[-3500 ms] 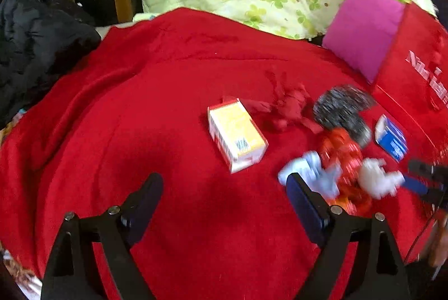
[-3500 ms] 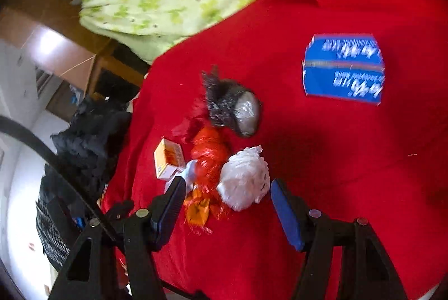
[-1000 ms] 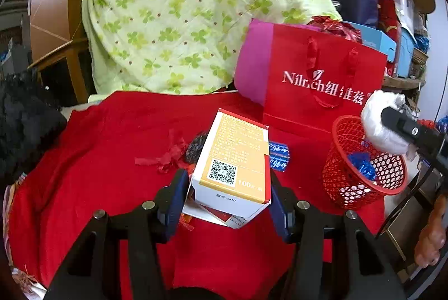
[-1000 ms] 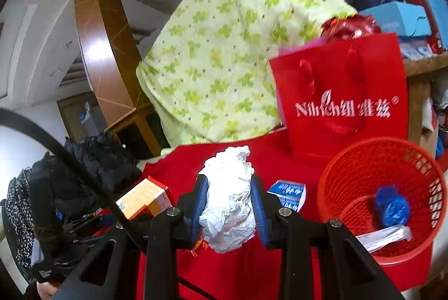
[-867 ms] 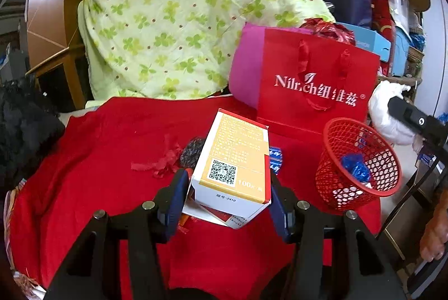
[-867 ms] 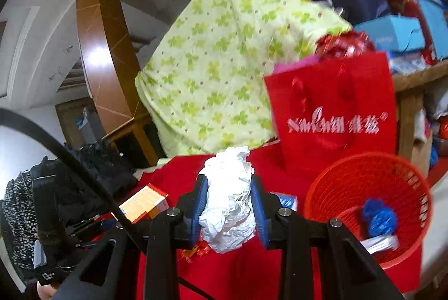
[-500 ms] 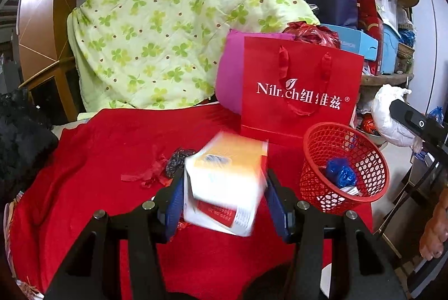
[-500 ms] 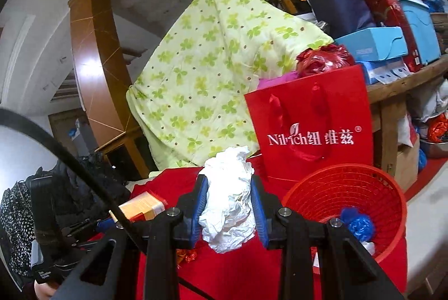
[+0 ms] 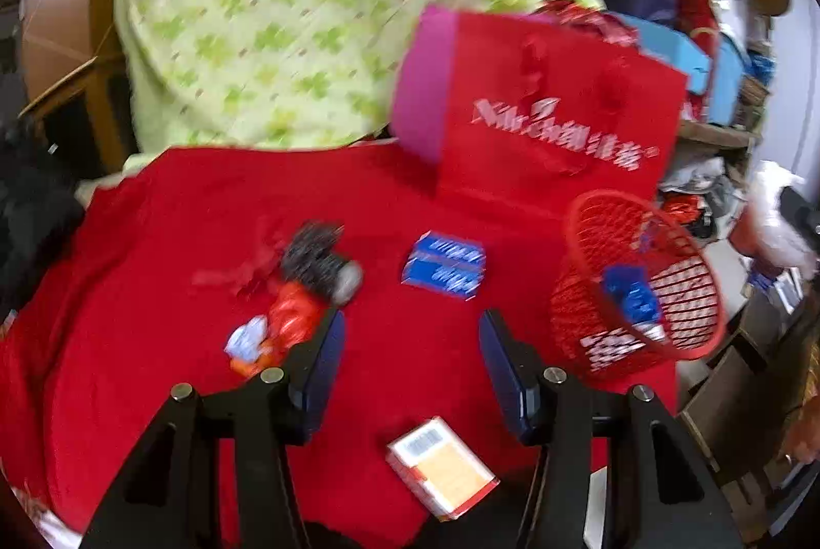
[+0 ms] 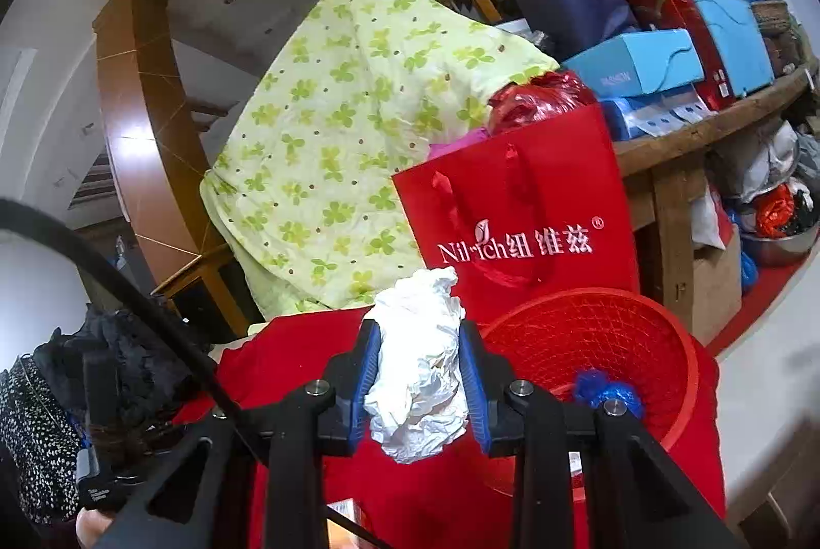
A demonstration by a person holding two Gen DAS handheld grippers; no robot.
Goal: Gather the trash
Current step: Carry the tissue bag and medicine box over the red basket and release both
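Right wrist view: your right gripper [image 10: 419, 377] clenches a crumpled white tissue [image 10: 417, 362] beside the red mesh basket [image 10: 661, 344]; release early and it lands outside. Your left gripper [image 9: 407, 364] gapes empty (the orange carton [image 9: 441, 467] lies on the red cloth [image 9: 143, 292], near its edge).

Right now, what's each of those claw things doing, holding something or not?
Left gripper: open, holding nothing; the orange box lies on the red cloth below it.
Right gripper: closed on the crumpled white paper.
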